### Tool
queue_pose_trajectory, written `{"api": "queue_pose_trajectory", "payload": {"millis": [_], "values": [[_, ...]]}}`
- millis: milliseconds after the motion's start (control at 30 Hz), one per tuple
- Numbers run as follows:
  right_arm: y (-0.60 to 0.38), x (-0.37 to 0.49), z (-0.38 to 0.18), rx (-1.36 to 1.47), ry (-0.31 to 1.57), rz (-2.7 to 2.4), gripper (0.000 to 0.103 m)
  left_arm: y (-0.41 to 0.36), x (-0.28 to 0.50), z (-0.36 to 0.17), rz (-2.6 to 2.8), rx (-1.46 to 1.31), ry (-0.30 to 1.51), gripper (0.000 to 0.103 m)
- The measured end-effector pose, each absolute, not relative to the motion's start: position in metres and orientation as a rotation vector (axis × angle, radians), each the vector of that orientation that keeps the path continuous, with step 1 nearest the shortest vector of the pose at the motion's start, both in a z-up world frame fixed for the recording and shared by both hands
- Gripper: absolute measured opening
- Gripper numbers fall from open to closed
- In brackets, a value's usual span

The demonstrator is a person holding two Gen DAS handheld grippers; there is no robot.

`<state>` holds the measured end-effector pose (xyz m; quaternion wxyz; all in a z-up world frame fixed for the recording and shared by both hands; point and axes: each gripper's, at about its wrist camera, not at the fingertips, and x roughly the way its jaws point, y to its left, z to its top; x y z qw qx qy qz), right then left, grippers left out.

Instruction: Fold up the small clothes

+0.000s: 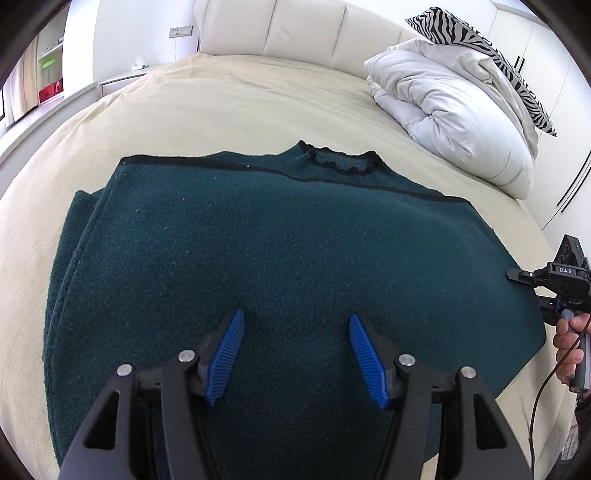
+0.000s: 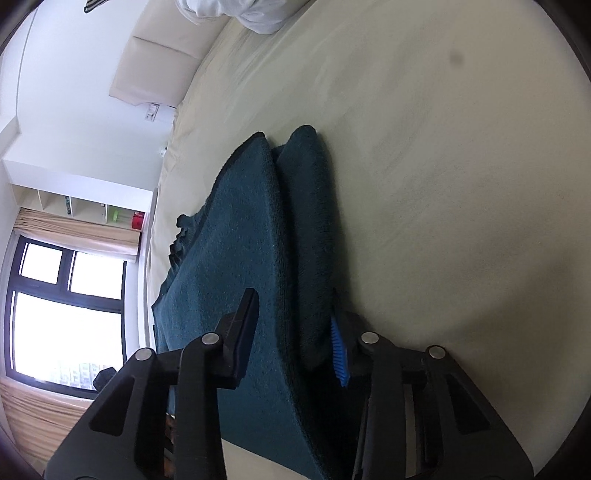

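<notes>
A dark teal sweater with black trim lies flat on the cream bed sheet, collar toward the headboard, its sleeves folded in at the sides. My left gripper stands open over the sweater's lower middle, with nothing pinched between its blue pads. My right gripper is at the sweater's right edge. In the right wrist view the sweater runs edge-on, and the right gripper has one finger on top and one beside the folded edge, closed on the thick fold.
A bunched white duvet and a zebra-striped pillow sit at the bed's far right, against the padded headboard. A person's hand holds the right gripper's handle, with a cable hanging below. A window and shelves line the far wall.
</notes>
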<state>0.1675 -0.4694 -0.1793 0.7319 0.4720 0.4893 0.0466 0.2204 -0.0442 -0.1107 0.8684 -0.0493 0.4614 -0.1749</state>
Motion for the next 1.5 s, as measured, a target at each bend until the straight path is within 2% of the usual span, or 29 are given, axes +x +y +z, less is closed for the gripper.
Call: {"api": "queue_pose_trajectory", "payload": {"millis": [200, 733, 967, 1067, 1233, 1400, 1500], "values": [[-0.461, 0.173, -0.177, 0.981, 1.100, 0.053, 0.017, -0.045, 0.220, -0.111, -0.361, -0.086, 0.955, 0.063], [-0.417, 0.192, -0.137, 0.634, 1.136, -0.112, 0.014, -0.041, 0.219, -0.114, -0.397, -0.116, 0.937, 0.063], [-0.381, 0.206, -0.103, 0.499, 1.124, -0.134, 0.014, -0.036, 0.221, -0.115, -0.423, -0.161, 0.932, 0.061], [-0.337, 0.218, -0.075, 0.380, 1.104, -0.098, 0.014, -0.029, 0.224, -0.113, -0.453, -0.210, 0.936, 0.062], [-0.215, 0.230, -0.033, 0.160, 1.058, 0.109, 0.014, 0.028, 0.225, -0.106, -0.487, -0.547, 0.936, 0.059], [-0.126, 0.237, -0.076, 0.002, 1.143, 0.239, 0.014, 0.046, 0.234, -0.106, -0.513, -0.664, 0.973, 0.060], [-0.118, 0.235, -0.097, 0.006, 1.145, 0.233, 0.014, 0.037, 0.243, -0.103, -0.530, -0.664, 0.985, 0.069]]}}
